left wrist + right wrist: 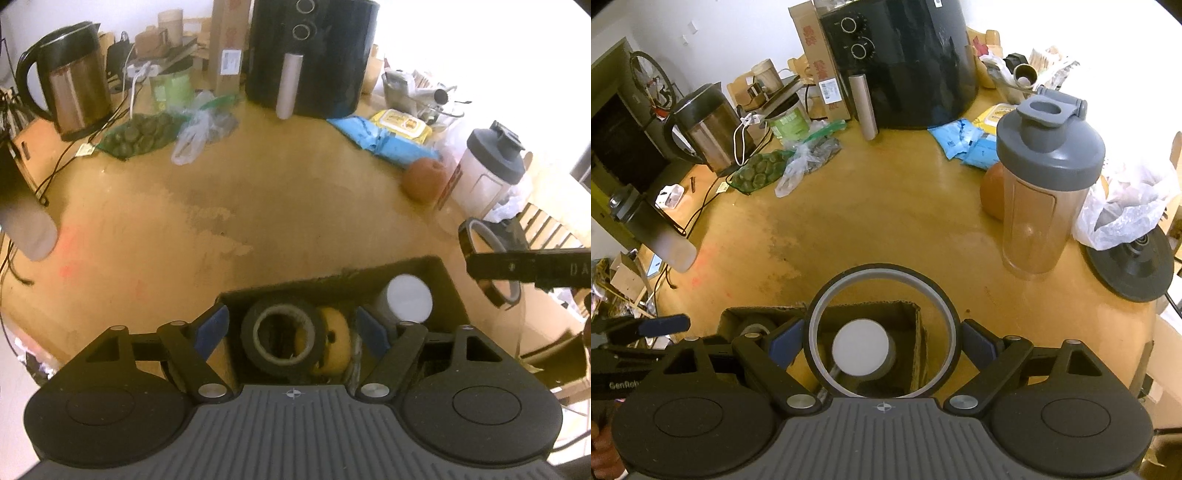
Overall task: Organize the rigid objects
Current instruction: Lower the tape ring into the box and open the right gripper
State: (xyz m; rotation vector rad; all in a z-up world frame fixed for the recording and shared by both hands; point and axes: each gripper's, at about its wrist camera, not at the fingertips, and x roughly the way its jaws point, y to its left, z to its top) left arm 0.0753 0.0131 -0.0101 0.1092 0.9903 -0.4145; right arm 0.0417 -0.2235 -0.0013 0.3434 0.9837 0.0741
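A: Along the far edge of the worn yellow-brown wooden tabletop (886, 206), what stood there?

B: The tall black air fryer with two round dials (905, 62) was the biggest thing. Left of it stood a brushed steel electric kettle with a black handle (705, 129), and toward the right edge a clear plastic shaker bottle with a grey flip lid (1047, 177), with a round orange fruit (991, 192) just behind it.

A: And at the near edge?

B: An open brown cardboard box (448, 288) sat there, under both grippers. Inside it lay a black roll of tape (282, 332) leaning against a yellow ring-shaped object (338, 343), and to the right of them a white-capped cylindrical container (404, 299).

A: What was the right gripper (882, 343) doing?

B: Its blue-padded fingers (786, 341) were clamped on the two sides of a black ring with a grey inner band (882, 273), held above the box, so the white cap showed through the ring's hole. In the left wrist view the ring appeared at the right, beyond the box's right wall.

A: And the left gripper (295, 328)?

B: Its fingers were spread wide and held nothing; the tape roll showed between them, down in the box. One blue pad hung over the box's left wall, the other over the middle of the box.
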